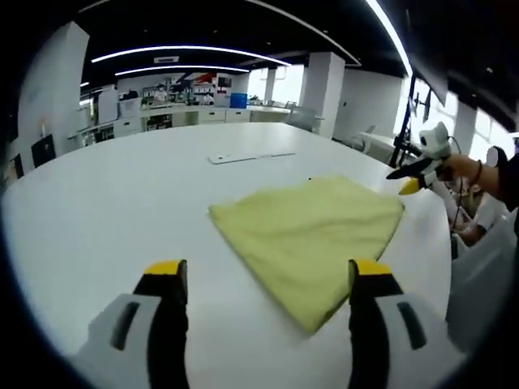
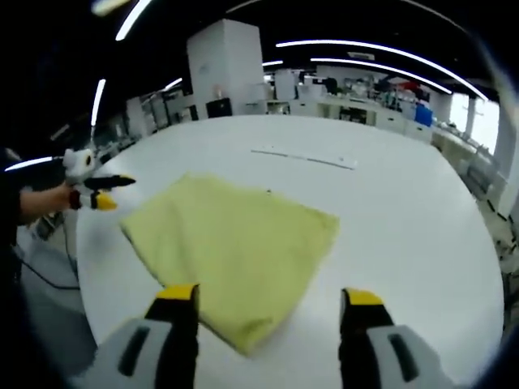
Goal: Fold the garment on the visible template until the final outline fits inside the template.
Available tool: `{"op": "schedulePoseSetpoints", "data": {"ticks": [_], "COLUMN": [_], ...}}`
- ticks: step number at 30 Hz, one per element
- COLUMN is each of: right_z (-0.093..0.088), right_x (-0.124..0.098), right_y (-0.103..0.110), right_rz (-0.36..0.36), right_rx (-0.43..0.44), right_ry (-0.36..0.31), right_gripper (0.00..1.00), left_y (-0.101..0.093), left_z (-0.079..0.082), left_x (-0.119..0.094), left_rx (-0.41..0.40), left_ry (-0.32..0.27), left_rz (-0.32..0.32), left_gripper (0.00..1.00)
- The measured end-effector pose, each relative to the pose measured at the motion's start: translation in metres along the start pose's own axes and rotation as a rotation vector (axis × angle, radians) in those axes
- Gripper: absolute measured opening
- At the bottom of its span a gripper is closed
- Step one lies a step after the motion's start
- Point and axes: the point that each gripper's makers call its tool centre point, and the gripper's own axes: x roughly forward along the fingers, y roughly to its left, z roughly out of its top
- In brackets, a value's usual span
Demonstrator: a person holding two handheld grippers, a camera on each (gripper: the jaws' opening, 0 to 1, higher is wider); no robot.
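A yellow cloth (image 1: 312, 235), folded flat, lies on the round white table (image 1: 105, 203). My left gripper (image 1: 268, 271) hovers open above the cloth's near edge, with nothing between its yellow-tipped fingers. In the left gripper view, a hand holds my right gripper (image 1: 408, 180) by the cloth's far right corner. In the right gripper view the same cloth (image 2: 231, 243) spreads ahead. My right gripper (image 2: 270, 296) is open over the cloth's near corner and holds nothing. My left gripper (image 2: 115, 192) shows at the left by the cloth's left corner.
A thin white strip (image 1: 243, 156) lies on the table beyond the cloth, and appears as a strip (image 2: 304, 158) in the right gripper view. A small dark dot (image 2: 268, 192) sits at the cloth's far edge. Desks, pillars and shelves stand behind the table.
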Motion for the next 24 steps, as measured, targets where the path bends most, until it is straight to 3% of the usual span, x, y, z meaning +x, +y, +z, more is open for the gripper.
{"op": "schedulePoseSetpoints", "data": {"ticks": [7, 14, 17, 21, 24], "right_z": [-0.019, -0.029, -0.036, -0.045, -0.05], "right_x": [-0.007, -0.01, -0.012, -0.013, -0.014], "right_y": [0.001, -0.004, -0.005, -0.004, 0.0], "right_rz": [-0.048, -0.099, -0.121, -0.142, -0.15], "right_rx": [0.015, 0.031, 0.059, 0.055, 0.072], "right_ry": [0.007, 0.002, 0.006, 0.018, 0.019], "right_gripper": [0.55, 0.41, 0.35, 0.22, 0.17], "left_y": [-0.011, -0.019, -0.019, -0.02, -0.022], "left_z": [-0.015, -0.029, -0.037, -0.046, -0.053], "left_x": [-0.003, -0.003, -0.003, -0.003, -0.005], "left_rx": [0.037, 0.014, 0.017, 0.021, 0.013], "left_ry": [0.02, 0.039, 0.062, 0.084, 0.103], "left_rz": [0.006, 0.009, 0.013, 0.018, 0.014], "left_gripper": [0.59, 0.47, 0.36, 0.33, 0.26]}}
